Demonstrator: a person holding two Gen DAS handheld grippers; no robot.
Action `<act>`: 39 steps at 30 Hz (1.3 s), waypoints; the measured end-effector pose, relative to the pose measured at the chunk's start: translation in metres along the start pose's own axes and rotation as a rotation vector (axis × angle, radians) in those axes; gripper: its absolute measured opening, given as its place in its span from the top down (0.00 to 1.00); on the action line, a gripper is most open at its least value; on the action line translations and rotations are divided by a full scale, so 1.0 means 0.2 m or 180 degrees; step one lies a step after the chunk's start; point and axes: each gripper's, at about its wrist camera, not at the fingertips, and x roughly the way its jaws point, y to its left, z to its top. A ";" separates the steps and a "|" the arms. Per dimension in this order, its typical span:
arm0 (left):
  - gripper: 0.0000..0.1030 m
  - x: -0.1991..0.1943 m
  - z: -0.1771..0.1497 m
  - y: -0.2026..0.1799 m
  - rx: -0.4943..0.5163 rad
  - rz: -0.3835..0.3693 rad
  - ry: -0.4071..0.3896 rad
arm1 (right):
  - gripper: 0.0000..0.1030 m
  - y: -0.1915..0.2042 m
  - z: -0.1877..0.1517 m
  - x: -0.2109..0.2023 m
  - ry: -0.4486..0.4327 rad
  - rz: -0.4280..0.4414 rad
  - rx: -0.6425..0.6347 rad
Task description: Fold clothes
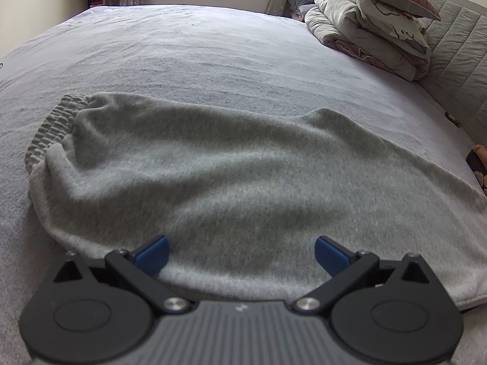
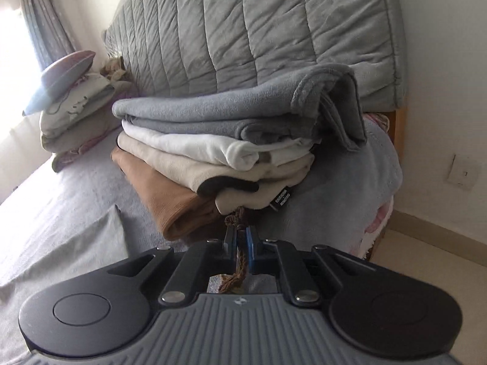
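A: Where are the grey sweatpants (image 1: 213, 164)?
B: Flat on the bed sheet (image 1: 213, 48); the right end is cut off by the frame edge. The left gripper (image 1: 242, 254) hovers over their near edge, fingers wide apart, nothing between them.
A: And the right gripper (image 2: 242, 243)?
B: Clamped on a brown braided cord (image 2: 240, 258) before the stack of folded clothes (image 2: 213, 152). Its far end is hidden beneath the stack.

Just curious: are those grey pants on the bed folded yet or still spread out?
Spread out. The grey pants lie flat across the bed, elastic waistband showing.
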 end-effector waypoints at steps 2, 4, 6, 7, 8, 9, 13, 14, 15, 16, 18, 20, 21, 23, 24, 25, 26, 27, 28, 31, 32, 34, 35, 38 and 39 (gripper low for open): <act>0.00 0.00 0.00 -0.01 0.0016 0.0006 -0.0003 | 0.93 0.01 0.00 -0.01 -0.0031 0.0127 -0.0012; 0.00 0.00 0.00 -0.01 0.0033 0.0000 -0.0005 | 0.93 0.04 0.00 -0.02 -0.0015 0.0440 0.0019; 0.00 0.01 0.00 -0.02 0.0045 0.0000 -0.0005 | 0.93 0.09 -0.01 -0.03 0.0032 0.0748 0.0012; 0.00 0.01 0.00 -0.01 0.0047 0.0001 -0.0004 | 0.93 0.14 -0.02 -0.03 0.0091 0.0909 -0.0012; 0.00 0.01 0.00 -0.01 0.0049 0.0004 -0.0005 | 0.93 0.19 -0.03 -0.02 0.0186 0.1105 -0.0037; 0.00 0.01 0.00 -0.01 0.0050 0.0007 -0.0006 | 0.93 0.26 -0.05 -0.01 0.0299 0.1325 -0.0074; 0.00 0.02 0.01 -0.02 0.0064 0.0018 -0.0005 | 0.93 0.63 -0.16 -0.01 0.0791 0.2125 -0.0442; 0.00 0.02 0.01 -0.02 0.0070 0.0020 -0.0004 | 0.93 0.72 -0.19 -0.01 0.0942 0.2301 -0.0522; 0.00 0.02 0.02 -0.02 0.0075 0.0018 -0.0002 | 0.93 0.80 -0.21 0.01 0.1082 0.2435 -0.0614; 0.00 0.02 0.02 -0.02 0.0077 0.0013 -0.0004 | 0.93 0.89 -0.23 0.02 0.1216 0.2549 -0.0713; 0.00 0.03 0.03 -0.02 0.0082 0.0000 -0.0006 | 0.93 1.02 -0.19 0.09 0.1347 0.2619 -0.0857; 0.00 0.04 0.04 -0.02 0.0098 -0.0019 -0.0006 | 0.93 1.15 -0.06 0.18 0.1250 0.2470 -0.1046; 0.00 0.04 0.05 -0.03 0.0118 -0.0023 -0.0003 | 0.93 1.22 0.05 0.24 0.1090 0.2313 -0.1130; 0.00 0.05 0.06 -0.04 0.0173 -0.0023 0.0002 | 0.93 1.34 0.41 0.40 0.0489 0.1867 -0.1024; 0.00 0.06 0.06 -0.04 0.0200 -0.0025 0.0003 | 0.89 1.38 0.60 0.48 0.0078 0.1594 -0.0858; 0.00 0.06 0.06 -0.04 0.0217 -0.0032 0.0001 | 0.80 1.40 0.76 0.55 -0.0246 0.1312 -0.0709; 0.00 0.06 0.07 -0.04 0.0224 -0.0041 0.0000 | 0.44 1.40 0.87 0.62 -0.0290 0.1067 -0.0555; 0.00 0.06 0.07 -0.04 0.0232 -0.0050 -0.0002 | 0.25 1.40 0.96 0.68 -0.0222 0.0840 -0.0392; 0.00 0.06 0.07 -0.04 0.0233 -0.0068 0.0000 | 0.25 1.37 1.00 0.70 -0.0194 0.0782 -0.0276; 0.00 0.05 0.09 -0.03 0.0220 -0.0154 0.0005 | 0.26 1.29 0.89 0.65 -0.0211 0.1062 -0.0331; 0.00 0.05 0.10 -0.03 0.0215 -0.0167 0.0007 | 0.26 1.25 0.83 0.63 -0.0166 0.1082 -0.0285; 0.00 0.06 0.11 -0.03 0.0199 -0.0178 0.0020 | 0.25 1.16 0.71 0.59 0.0005 0.1122 -0.0138; 0.00 0.05 0.10 -0.04 0.0195 -0.0187 0.0019 | 0.25 1.11 0.65 0.57 0.0062 0.1160 -0.0054; 0.00 0.04 0.10 -0.04 0.0162 -0.0200 0.0013 | 0.25 0.98 0.43 0.46 0.0158 0.1251 0.0155; 0.00 0.04 0.10 -0.04 0.0147 -0.0199 0.0004 | 0.25 0.96 0.35 0.42 0.0213 0.1238 0.0186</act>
